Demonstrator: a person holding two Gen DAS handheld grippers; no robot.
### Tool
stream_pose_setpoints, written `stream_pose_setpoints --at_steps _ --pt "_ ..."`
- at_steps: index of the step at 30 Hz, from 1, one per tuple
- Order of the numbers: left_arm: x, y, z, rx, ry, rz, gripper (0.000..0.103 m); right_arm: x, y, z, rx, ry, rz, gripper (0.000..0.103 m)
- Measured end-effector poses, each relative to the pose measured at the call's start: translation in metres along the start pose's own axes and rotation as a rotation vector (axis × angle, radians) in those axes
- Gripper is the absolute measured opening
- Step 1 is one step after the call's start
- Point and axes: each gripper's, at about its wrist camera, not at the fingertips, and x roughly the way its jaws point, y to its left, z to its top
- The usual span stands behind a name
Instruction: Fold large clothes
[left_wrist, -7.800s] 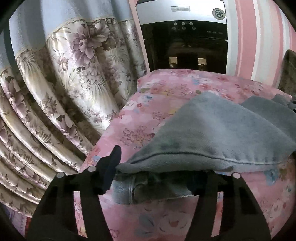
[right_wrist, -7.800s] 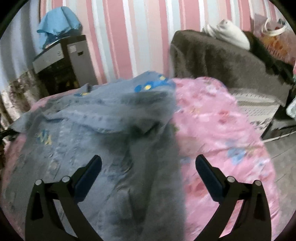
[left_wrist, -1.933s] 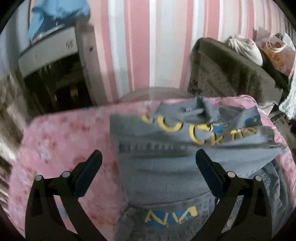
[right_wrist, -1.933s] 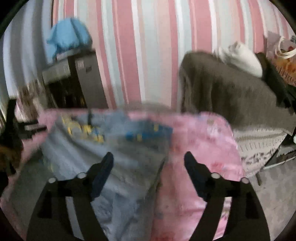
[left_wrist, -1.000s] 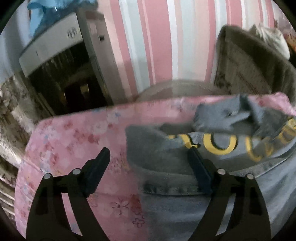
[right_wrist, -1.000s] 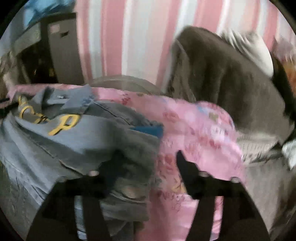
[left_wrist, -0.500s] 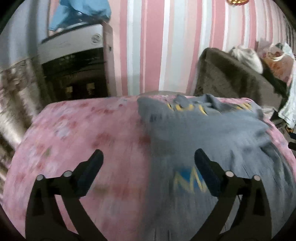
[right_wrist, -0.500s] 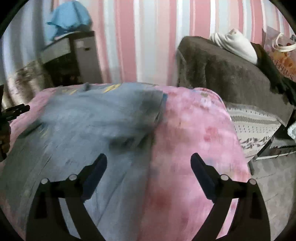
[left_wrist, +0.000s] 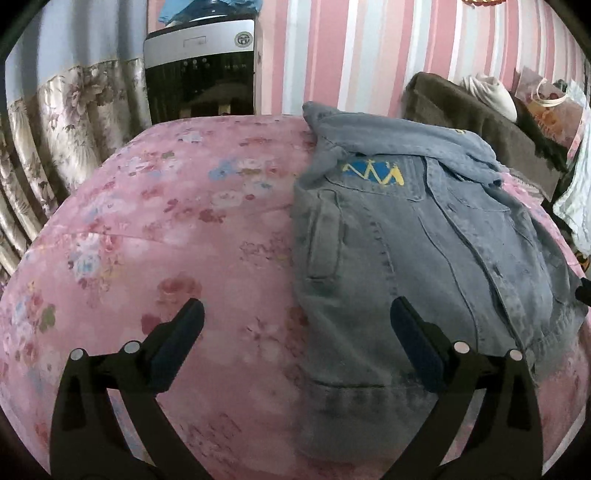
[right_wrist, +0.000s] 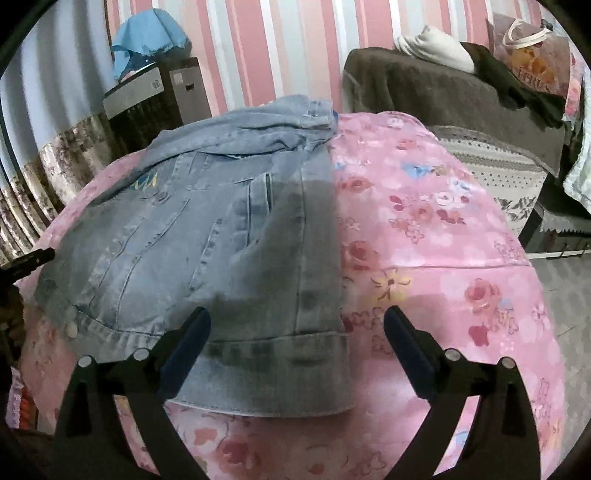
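Jacket (left_wrist: 424, 236): folded denim, lying on pink floral cover (left_wrist: 155, 229).
Left gripper (left_wrist: 295, 321): wide open, empty; jacket at 1 o'clock.
Right gripper (right_wrist: 297, 325): wide open, empty; hem at 12 o'clock.

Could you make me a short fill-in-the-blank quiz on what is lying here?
1. The denim jacket lies on a floral cover coloured ____.
2. The wall behind has vertical ____.
3. Both the left gripper and the right gripper hold ____.

Missing words: pink; stripes; nothing
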Motion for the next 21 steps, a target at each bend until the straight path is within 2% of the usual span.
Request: stream_pose_setpoints --at_steps 3,9,12,16,18,19,21 --pt "-0.002 -0.011 -0.005 0.025 0.015 0.007 0.100 0.006 0.000 -0.004 0.000 0.055 -0.027 0.095" --pt "0.009 -0.034 -0.010 0.111 0.077 0.046 0.100 0.017 0.006 -0.008 -0.031 0.118 0.002 0.095" --pt "0.014 -0.039 -0.009 0.140 0.100 0.053 0.100 0.021 0.011 -0.008 -0.048 0.133 0.007 0.090" --pt "0.021 -0.046 -0.009 0.168 0.130 0.063 0.100 0.019 0.017 -0.010 -0.066 0.116 0.008 0.061" --pt "0.023 -0.048 -0.009 0.182 0.140 0.066 0.100 0.018 0.019 -0.010 -0.072 0.108 0.003 0.053" --pt "0.023 -0.048 -0.009 0.185 0.145 0.061 0.100 0.017 0.018 -0.010 -0.065 0.100 0.002 0.042" --pt "0.025 -0.046 -0.008 0.179 0.155 0.044 0.099 0.015 0.017 -0.010 -0.050 0.090 0.009 0.039"
